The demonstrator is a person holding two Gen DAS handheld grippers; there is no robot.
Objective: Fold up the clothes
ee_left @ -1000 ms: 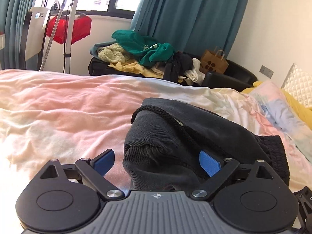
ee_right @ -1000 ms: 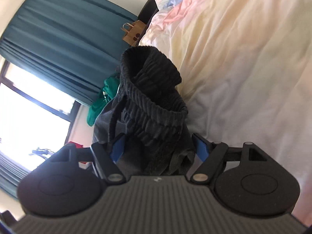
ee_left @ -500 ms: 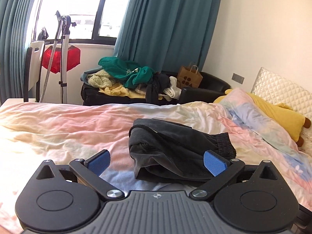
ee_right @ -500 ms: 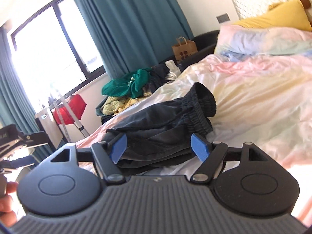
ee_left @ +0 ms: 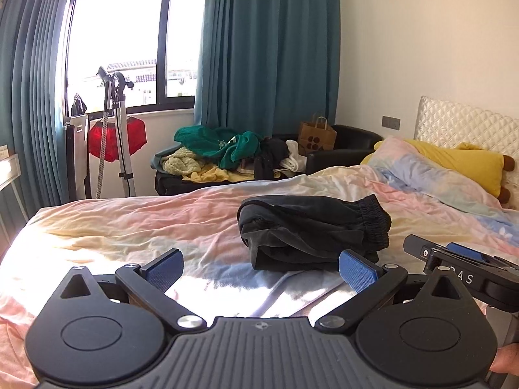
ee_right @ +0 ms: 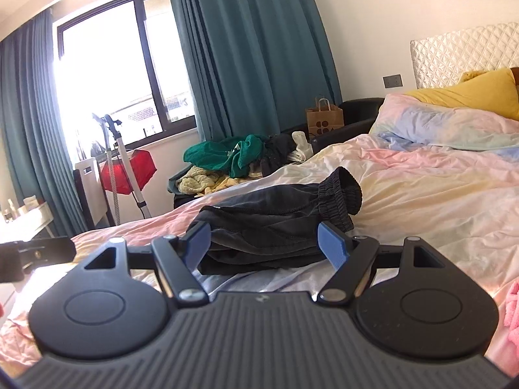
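A folded dark grey garment with a ribbed elastic band lies on the pastel bedspread; it also shows in the right wrist view. My left gripper is open and empty, held back from the garment, near the bed's front. My right gripper is open and empty, just short of the garment. The right gripper also shows at the right edge of the left wrist view.
A black sofa holds a pile of unfolded clothes and a brown paper bag by the window. A garment steamer stand stands at the left. Pillows lie at the headboard. A pink cloth lies at the right edge.
Both grippers have let go of the dark garment and pulled back and up from it. The garment now lies folded on the bed.
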